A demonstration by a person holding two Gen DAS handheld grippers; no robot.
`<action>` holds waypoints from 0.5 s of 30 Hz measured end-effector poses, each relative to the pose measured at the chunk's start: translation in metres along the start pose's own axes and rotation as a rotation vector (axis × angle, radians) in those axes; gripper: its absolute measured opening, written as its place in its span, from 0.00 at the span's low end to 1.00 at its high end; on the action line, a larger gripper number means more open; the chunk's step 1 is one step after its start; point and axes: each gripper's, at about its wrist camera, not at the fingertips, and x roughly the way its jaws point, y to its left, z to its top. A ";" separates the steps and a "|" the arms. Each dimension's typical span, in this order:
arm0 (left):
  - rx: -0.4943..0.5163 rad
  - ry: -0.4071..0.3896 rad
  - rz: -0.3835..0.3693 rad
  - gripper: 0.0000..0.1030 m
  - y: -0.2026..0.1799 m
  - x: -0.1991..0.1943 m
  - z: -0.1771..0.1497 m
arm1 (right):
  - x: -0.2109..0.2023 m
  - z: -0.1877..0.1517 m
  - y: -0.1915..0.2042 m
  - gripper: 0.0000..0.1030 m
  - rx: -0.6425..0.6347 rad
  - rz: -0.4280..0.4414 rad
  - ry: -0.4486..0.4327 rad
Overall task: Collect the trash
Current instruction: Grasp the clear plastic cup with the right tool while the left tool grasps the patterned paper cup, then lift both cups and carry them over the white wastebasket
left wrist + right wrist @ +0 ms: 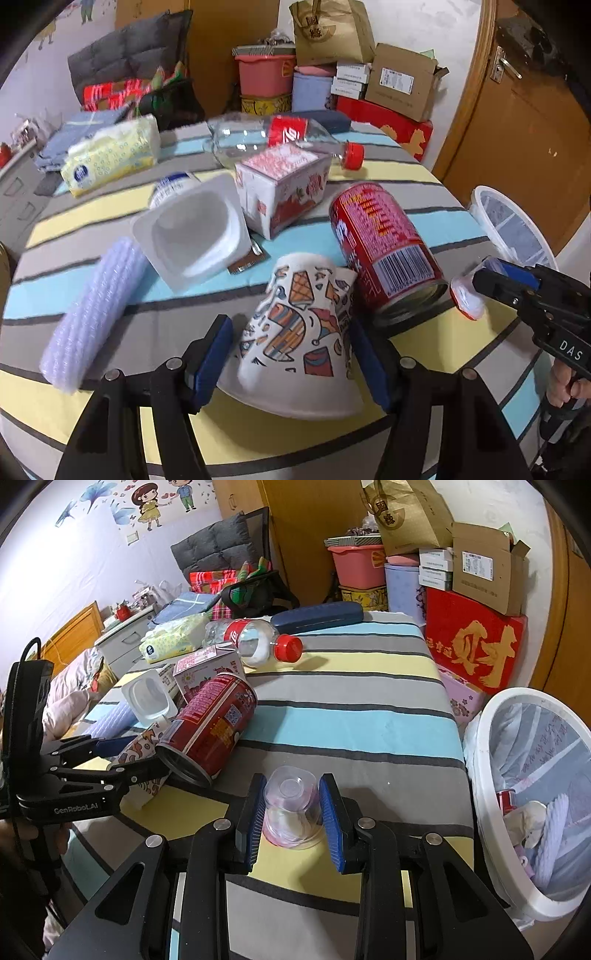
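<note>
A patterned paper cup [295,321] lies on its side on the striped tablecloth [110,221]. My left gripper [291,358] is shut on it, a blue pad against each flank. A red can [384,240] lies touching the cup's far right side. In the right wrist view my right gripper [291,812] is shut on a small clear plastic cup [291,801], held just above the cloth. That gripper also shows at the right edge of the left wrist view. A white lined bin [517,775] with some trash inside stands past the table's right edge.
Further back lie a white yogurt tub [195,229], a printed carton [284,184], a clear bottle with a red cap [280,136], a bubble-wrap roll [92,314] and a tissue pack [110,155]. Boxes and tubs are stacked behind the table.
</note>
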 end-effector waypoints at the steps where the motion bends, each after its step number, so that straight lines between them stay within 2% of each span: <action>1: -0.002 -0.004 0.002 0.63 0.000 0.000 -0.001 | 0.000 0.000 0.000 0.30 0.000 0.000 -0.001; 5: -0.005 -0.003 0.004 0.62 -0.002 0.000 -0.001 | -0.001 0.000 -0.001 0.30 0.006 0.001 -0.002; 9: -0.005 -0.003 -0.001 0.53 -0.007 -0.004 -0.003 | -0.002 -0.001 0.000 0.30 0.006 0.007 -0.006; 15: -0.033 -0.022 0.015 0.49 -0.010 -0.013 -0.006 | -0.005 0.000 0.000 0.30 0.001 0.013 -0.015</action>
